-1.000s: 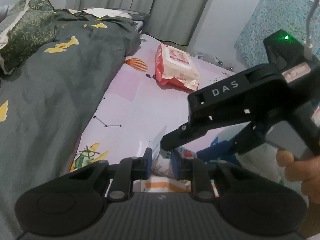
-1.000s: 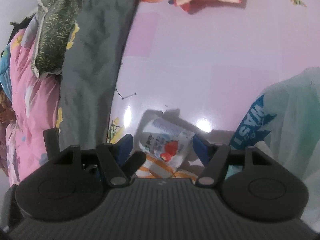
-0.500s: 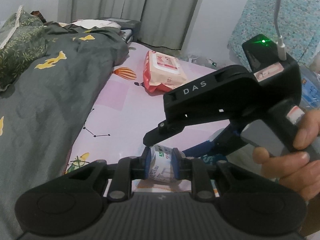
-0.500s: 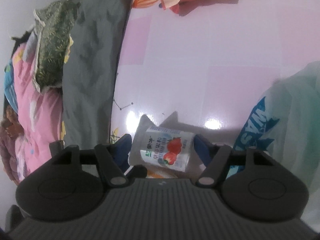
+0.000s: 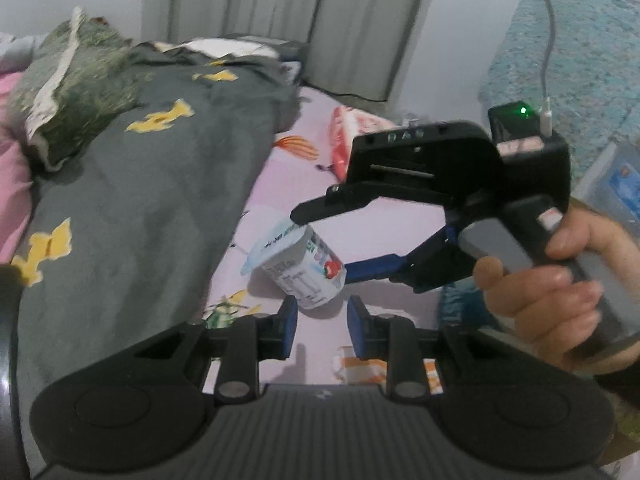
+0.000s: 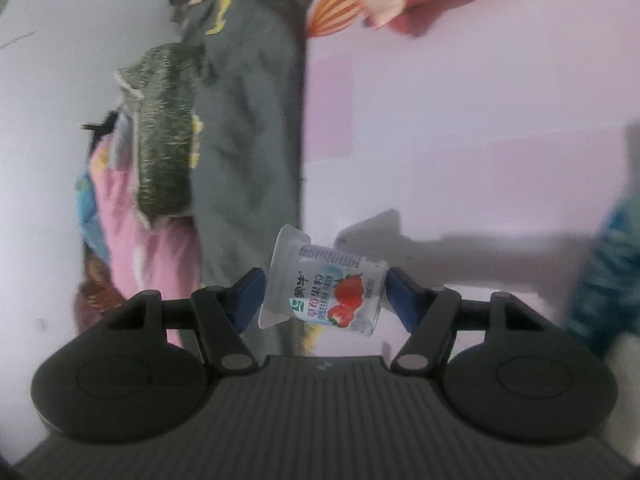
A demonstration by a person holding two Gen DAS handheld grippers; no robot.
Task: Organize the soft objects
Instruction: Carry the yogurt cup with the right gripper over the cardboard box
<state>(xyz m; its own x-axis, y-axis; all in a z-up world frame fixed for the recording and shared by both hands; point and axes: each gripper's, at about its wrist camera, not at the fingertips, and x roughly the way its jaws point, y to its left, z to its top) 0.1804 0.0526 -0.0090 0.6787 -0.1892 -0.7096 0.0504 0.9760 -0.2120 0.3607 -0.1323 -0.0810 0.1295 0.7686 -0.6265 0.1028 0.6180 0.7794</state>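
A white strawberry yogurt cup lies sideways between my right gripper's blue pads, which are shut on its lid end and base. In the left wrist view the same cup hangs in the right gripper, just beyond my left gripper. The left gripper is open and empty, its blue pads apart below the cup. A person's hand holds the right gripper's handle.
A grey quilt with yellow shapes and a green pillow lie at left on the pink sheet. A red wet-wipes pack lies farther back. A teal plastic bag sits at right. An orange-striped wrapper lies under the left gripper.
The left gripper let go of the yogurt cup and opened. The right gripper shut on the cup and lifted it off the sheet, up and away from the left gripper.
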